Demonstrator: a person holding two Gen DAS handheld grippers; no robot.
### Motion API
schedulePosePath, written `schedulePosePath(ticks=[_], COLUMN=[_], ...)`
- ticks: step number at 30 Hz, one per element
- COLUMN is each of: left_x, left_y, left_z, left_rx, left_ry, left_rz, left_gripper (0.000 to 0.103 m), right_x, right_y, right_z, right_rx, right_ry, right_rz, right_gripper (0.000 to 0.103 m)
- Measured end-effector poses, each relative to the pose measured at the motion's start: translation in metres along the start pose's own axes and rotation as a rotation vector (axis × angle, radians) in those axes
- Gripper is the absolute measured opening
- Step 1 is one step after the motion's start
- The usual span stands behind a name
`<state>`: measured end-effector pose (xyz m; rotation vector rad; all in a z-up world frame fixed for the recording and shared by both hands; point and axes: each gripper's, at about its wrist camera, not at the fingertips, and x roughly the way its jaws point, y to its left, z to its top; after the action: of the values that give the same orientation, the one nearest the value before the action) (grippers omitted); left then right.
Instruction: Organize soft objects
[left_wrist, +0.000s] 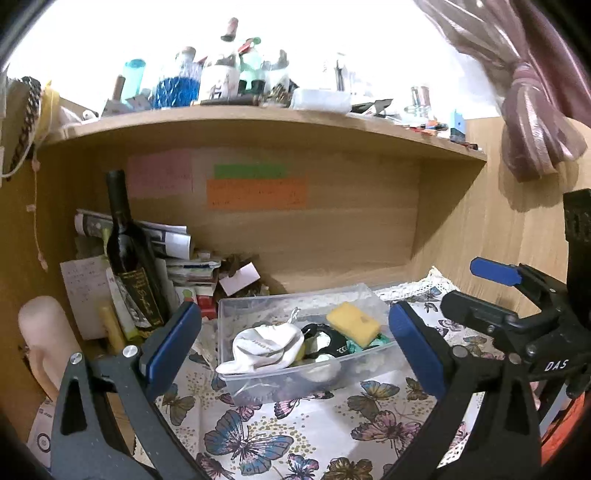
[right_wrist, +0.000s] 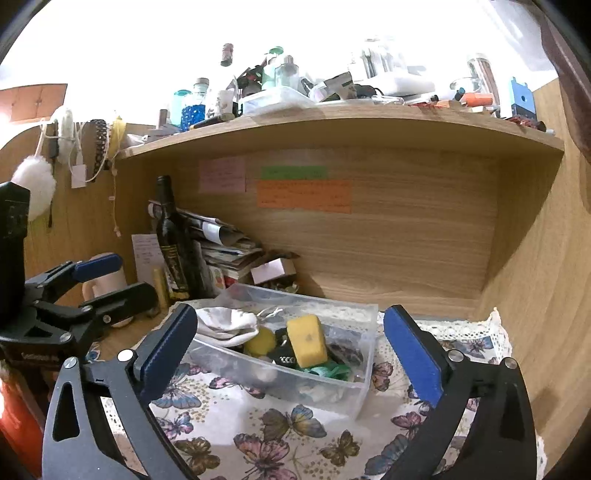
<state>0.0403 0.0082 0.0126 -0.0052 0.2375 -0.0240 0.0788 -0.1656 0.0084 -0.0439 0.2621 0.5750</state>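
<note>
A clear plastic bin (left_wrist: 236, 310) (right_wrist: 364, 365) stands on a butterfly-print cloth (left_wrist: 295, 424) (right_wrist: 258, 435). In it lie a white sock (left_wrist: 266, 347) (right_wrist: 225, 325), a yellow sponge (left_wrist: 352, 323) (right_wrist: 306, 341), a round yellow thing (right_wrist: 259, 341), a black item (left_wrist: 327, 341) and green plastic (right_wrist: 328, 369). My left gripper (left_wrist: 295, 350) is open and empty, its fingers either side of the bin, short of it. My right gripper (right_wrist: 291, 358) is open and empty in front of the bin. Each gripper shows at the edge of the other's view (left_wrist: 491, 291) (right_wrist: 92, 284).
The bin sits in a wooden desk alcove under a cluttered shelf (left_wrist: 258, 122) (right_wrist: 332, 118). A dark wine bottle (left_wrist: 129, 251) (right_wrist: 173, 240), stacked papers (left_wrist: 173, 240) (right_wrist: 229, 243) and a cream cylinder (left_wrist: 44, 339) stand at the left. Coloured notes (left_wrist: 255, 192) hang on the back panel.
</note>
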Motion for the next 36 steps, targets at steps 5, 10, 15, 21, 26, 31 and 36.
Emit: schedulePosePath(ticks=[5,10,15,21,26,31,36], left_x=[-0.006,-0.008,-0.007,-0.008,-0.009,-0.009,-0.009], left_y=[-0.005,-0.003,0.001,0.001,0.000,0.000,0.000], left_z=[-0.005,-0.008,-0.009,-0.009,-0.010,-0.010,-0.012], left_rx=[0.007,-0.006,-0.018,-0.022,-0.014,-0.013,-0.017], left_ry=[-0.006,-0.009,-0.004,0.000,-0.006,-0.006,0.002], left_rz=[-0.017,-0.016,-0.013,-0.017,-0.019,-0.021,-0.021], left_gripper=[0.103,0.103,0.103,0.103,0.103,0.103,0.103], right_x=[-0.006,-0.013,-0.014,-0.015,-0.014,-0.014,-0.014], right_y=[0.003,0.002,0.000,0.000,0.000,0.000,0.000], right_z=[-0.005,-0.009,-0.011,-0.011,-0.011,-0.011,-0.011], right_rx=[0.013,0.033,0.044,0.043,0.046,0.047,0.047], right_ry=[-0.009,-0.015,-0.012,-0.016,-0.013,-0.013,-0.014], right_rz=[-0.012,0.001,-0.001,0.006,0.010,0.010,0.009], right_gripper=[0.103,0.103,0.103,0.103,0.103,0.103,0.103])
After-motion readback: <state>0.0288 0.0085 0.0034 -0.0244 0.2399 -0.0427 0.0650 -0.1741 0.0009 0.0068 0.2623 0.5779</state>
